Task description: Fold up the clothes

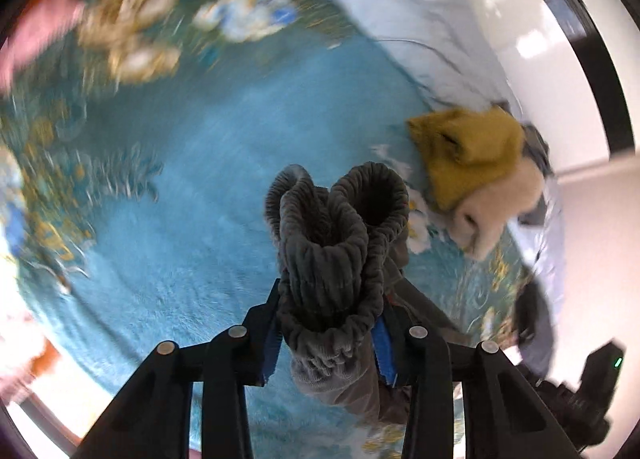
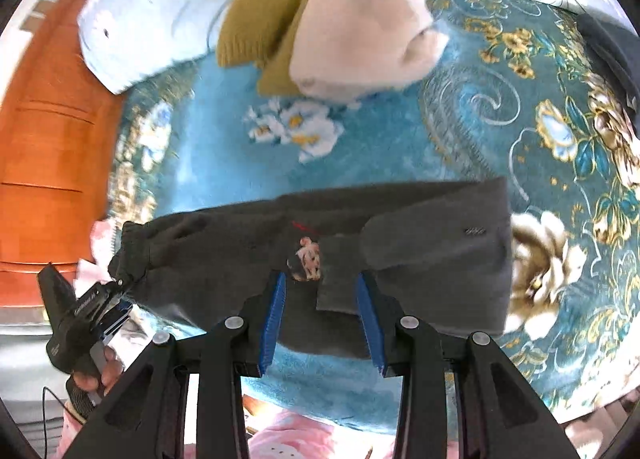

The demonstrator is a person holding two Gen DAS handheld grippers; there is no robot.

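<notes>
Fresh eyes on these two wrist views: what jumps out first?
The dark grey ribbed garment dominates, its bunched elastic cuffs gripped in the left tool and its body stretched across the lower half of the right wrist view, where the right tool stands open over it. Next is the bright teal floral carpet beneath. At its far edge sits a mustard-yellow knit garment beside a cream fluffy garment.

Underneath everything, a teal blanket (image 2: 224,163) with gold and white flowers, filling most of the right wrist view. Across the lower middle of the frame, dark grey trousers (image 2: 420,243) lying flat on it; at top centre, a mustard sweater (image 2: 260,23) with a cream garment (image 2: 360,27) partly over it. At upper left, a pale blue sheet (image 2: 140,19).
</notes>
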